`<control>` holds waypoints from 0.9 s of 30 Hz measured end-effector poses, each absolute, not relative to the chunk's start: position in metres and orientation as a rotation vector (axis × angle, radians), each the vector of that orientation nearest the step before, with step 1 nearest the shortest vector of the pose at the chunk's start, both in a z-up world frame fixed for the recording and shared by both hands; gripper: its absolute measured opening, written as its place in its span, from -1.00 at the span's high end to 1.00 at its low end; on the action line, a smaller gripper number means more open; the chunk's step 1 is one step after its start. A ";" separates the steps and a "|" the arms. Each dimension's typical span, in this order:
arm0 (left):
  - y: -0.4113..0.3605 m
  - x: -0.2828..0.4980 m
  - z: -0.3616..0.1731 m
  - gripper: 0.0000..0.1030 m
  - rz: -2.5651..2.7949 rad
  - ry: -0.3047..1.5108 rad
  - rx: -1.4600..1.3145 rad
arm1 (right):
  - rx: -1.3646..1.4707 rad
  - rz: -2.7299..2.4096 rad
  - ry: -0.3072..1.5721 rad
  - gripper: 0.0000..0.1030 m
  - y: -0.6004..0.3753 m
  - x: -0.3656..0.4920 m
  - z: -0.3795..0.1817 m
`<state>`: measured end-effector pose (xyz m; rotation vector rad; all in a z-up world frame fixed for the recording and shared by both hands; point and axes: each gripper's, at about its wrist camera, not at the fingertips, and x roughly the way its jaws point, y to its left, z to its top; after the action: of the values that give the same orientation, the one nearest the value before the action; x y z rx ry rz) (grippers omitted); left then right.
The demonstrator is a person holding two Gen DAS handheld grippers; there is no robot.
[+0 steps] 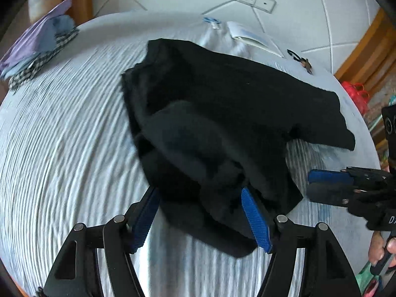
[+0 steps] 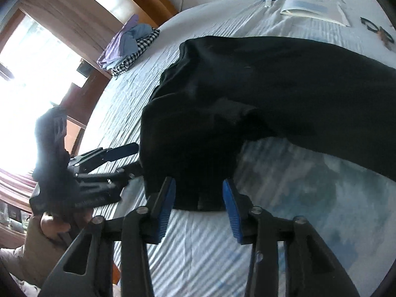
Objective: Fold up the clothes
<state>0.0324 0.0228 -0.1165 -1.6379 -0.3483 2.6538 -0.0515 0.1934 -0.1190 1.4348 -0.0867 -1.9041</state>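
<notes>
The left gripper stood with fingers spread wide at the near edge of the black garment, its right pad against the cloth. The right gripper was likewise spread, the hem between its pads. The garment lay bunched mid-bed. Farther off sat a pile of clothes at far left, and a booklet by the headboard.
</notes>
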 end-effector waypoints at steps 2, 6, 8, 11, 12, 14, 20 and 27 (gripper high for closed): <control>0.026 0.021 -0.123 -0.33 2.643 -0.318 -1.662 | 1.460 -1.898 -0.096 0.38 0.187 -0.058 -0.127; 0.035 0.011 -0.126 0.72 2.639 -0.235 -1.677 | 1.513 -1.855 -0.110 0.40 0.172 -0.069 -0.146; 0.029 0.013 -0.118 0.79 2.656 -0.283 -1.653 | 1.526 -1.837 -0.087 0.84 0.163 -0.071 -0.153; 0.021 0.028 -0.094 0.81 2.697 -0.338 -1.587 | 1.494 -1.891 -0.058 0.93 0.167 -0.074 -0.137; 0.020 0.035 -0.085 0.81 2.711 -0.339 -1.570 | 1.473 -1.913 -0.061 0.93 0.173 -0.074 -0.128; 0.022 0.047 -0.073 0.80 2.694 -0.356 -1.574 | 1.432 -1.939 -0.042 0.93 0.187 -0.071 -0.103; 0.027 0.052 -0.088 0.33 2.545 -0.488 -1.681 | 1.456 -1.909 0.024 0.93 0.216 -0.070 -0.092; 0.031 0.051 -0.097 0.12 2.575 -0.556 -1.689 | 1.488 -1.776 -0.021 0.93 0.215 -0.066 -0.112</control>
<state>0.0506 0.0313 -0.0968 -1.6887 -0.5555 2.5749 -0.0655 0.2150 -0.1120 1.4880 -0.0209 -1.7757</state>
